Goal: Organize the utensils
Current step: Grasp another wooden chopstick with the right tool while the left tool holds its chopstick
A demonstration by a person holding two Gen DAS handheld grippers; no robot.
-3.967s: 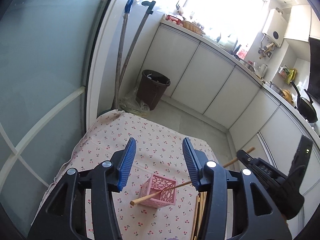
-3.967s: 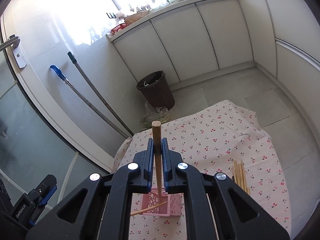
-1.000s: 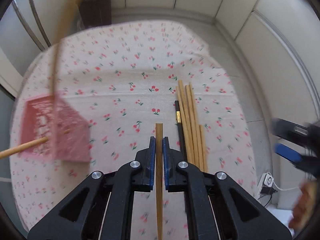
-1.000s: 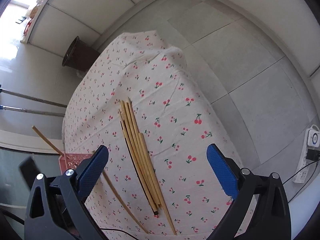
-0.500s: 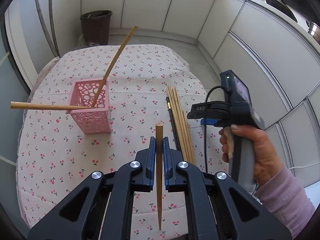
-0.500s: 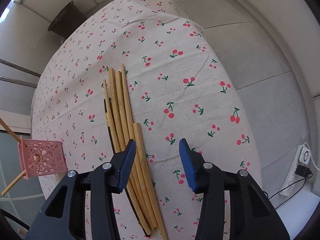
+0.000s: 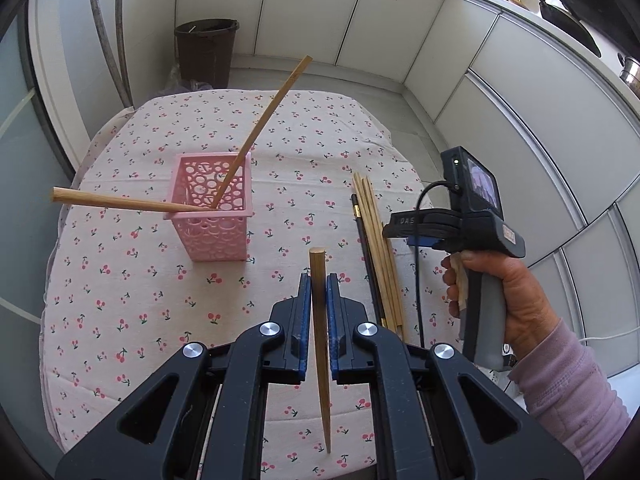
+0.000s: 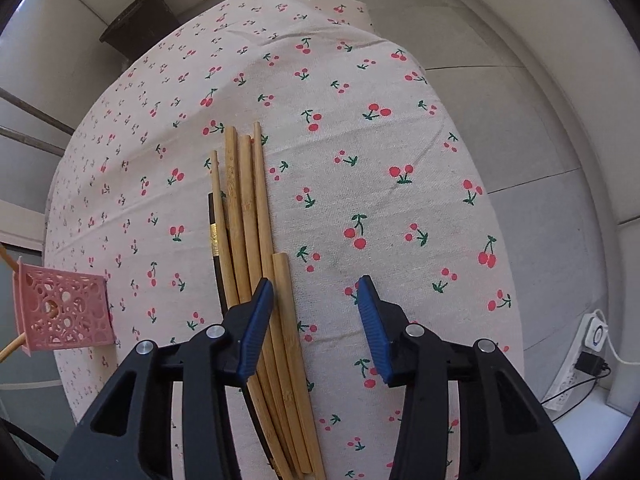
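My left gripper [image 7: 319, 280] is shut on a wooden chopstick [image 7: 321, 332] held upright above the cherry-print tablecloth [image 7: 132, 304]. Ahead to the left stands the pink perforated basket [image 7: 212, 220] with two chopsticks [image 7: 264, 120] leaning out of it. A bundle of wooden chopsticks [image 8: 244, 216] and one black chopstick [image 8: 214, 240] lies on the right of the table. My right gripper [image 8: 314, 282] hangs low over that bundle, jaws half apart; the rightmost chopstick [image 8: 285, 300] lies between them near the left pad, not pressed. In the left wrist view a person's hand [image 7: 516, 300] holds the right gripper [image 7: 400, 232].
A brown bin [image 7: 206, 52] and two mop poles [image 7: 104, 40] stand behind the table beside white cabinets [image 7: 520, 92]. The table's right edge drops to a tiled floor, where a power strip [image 8: 592, 336] with cables lies.
The left gripper rose and drew back with its chopstick, so the basket now stands ahead. The right gripper sank onto the bundle and its jaws narrowed from wide to half apart.
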